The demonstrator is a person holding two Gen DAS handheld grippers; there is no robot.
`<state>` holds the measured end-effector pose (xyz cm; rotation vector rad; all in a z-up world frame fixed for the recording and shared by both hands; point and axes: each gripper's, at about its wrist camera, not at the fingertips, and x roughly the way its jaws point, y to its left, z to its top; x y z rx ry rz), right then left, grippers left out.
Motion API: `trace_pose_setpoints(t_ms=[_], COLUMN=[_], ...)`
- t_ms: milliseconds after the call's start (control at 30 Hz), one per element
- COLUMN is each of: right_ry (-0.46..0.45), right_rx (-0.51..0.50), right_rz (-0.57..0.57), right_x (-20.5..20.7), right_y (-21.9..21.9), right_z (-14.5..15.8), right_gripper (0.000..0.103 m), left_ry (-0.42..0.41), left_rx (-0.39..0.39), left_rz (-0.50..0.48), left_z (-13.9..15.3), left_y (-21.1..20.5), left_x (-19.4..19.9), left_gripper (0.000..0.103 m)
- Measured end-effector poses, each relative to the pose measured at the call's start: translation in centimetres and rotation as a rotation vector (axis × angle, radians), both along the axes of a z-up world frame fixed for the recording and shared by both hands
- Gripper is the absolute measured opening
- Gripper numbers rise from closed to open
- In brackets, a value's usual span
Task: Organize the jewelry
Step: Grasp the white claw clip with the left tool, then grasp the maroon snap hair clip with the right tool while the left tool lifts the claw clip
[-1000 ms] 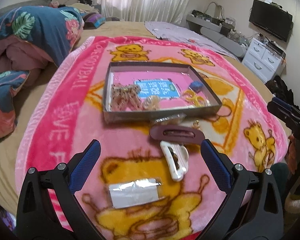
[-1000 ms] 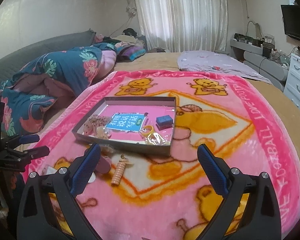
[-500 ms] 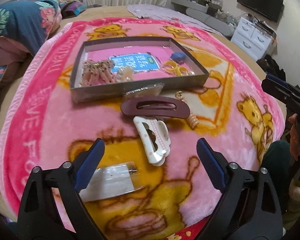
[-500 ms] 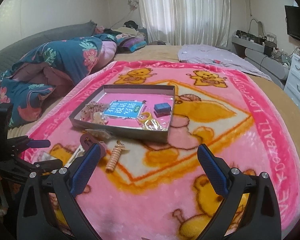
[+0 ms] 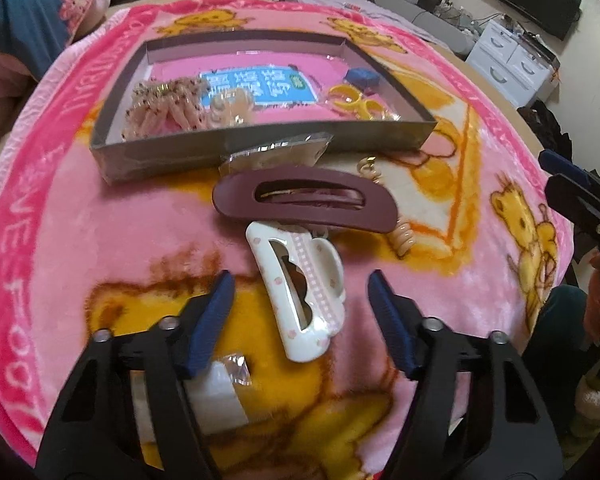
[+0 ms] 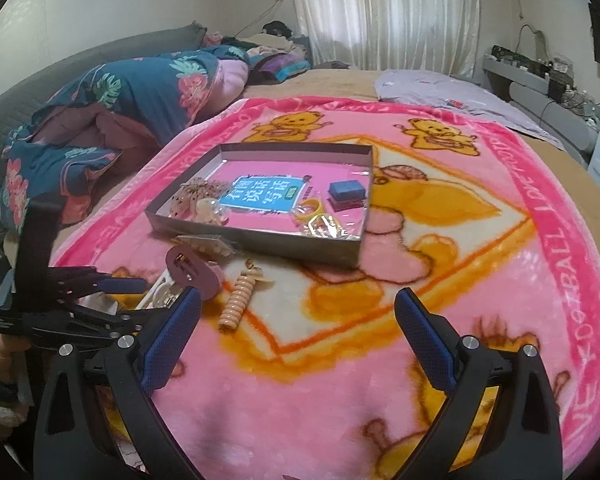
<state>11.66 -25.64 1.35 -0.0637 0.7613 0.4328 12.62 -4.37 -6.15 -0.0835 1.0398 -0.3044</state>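
Jewelry pieces point(image 5: 168, 106) lie in our shallow grey tray point(image 5: 260, 146), upper centre, on a pink bear-print blanket point(image 5: 80, 220) over a bed. A white hair claw point(image 5: 300, 292) sits between the left gripper's point(image 5: 300, 300) closing fingers, untouched. We see the right gripper point(image 6: 298, 338) spread wide, empty. Curtains point(image 6: 384, 12) upper right.
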Motion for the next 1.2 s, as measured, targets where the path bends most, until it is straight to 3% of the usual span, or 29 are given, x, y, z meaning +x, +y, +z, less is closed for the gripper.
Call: trace_pose_setpoints(t_ms=[133, 533, 667, 867, 1067, 1200], right_ry=[0.012, 0.08, 0.098, 0.106, 0.119, 0.143], right_rx=[-0.014, -0.115, -0.169, -0.195, -0.236, -0.278], right_rz=[0.028, 0.187, 0.237, 0.285, 0.313, 0.351], right_x=[0.7, 3.1, 3.9, 4.6, 3.6, 2.6], right_y=[0.9, 6.9, 9.0, 11.2, 12.5, 13.0], right_z=[-0.5, -3.2, -4.4, -5.3, -6.1, -6.9], right_gripper=[0.097, 0.095, 0.084, 0.082, 0.069, 0.042], left_ry=[0.028, 0.001, -0.016, -0.045, -0.068, -0.079], left_rx=[-0.038, -0.033, -0.039, -0.056, -0.068, -0.081], left_rz=[0.004, 0.087, 0.139, 0.181, 0.201, 0.202], left_z=[-0.8, 0.0, 0.6, 1.7, 2.3, 2.8], left_y=[0.6, 4.3, 6.3, 8.1, 8.9, 9.1], left_x=[0.6, 0.7, 0.9, 1.1, 1.3, 1.4], left_gripper=[0.034, 0.033, 0.033, 0.033, 0.033, 0.033])
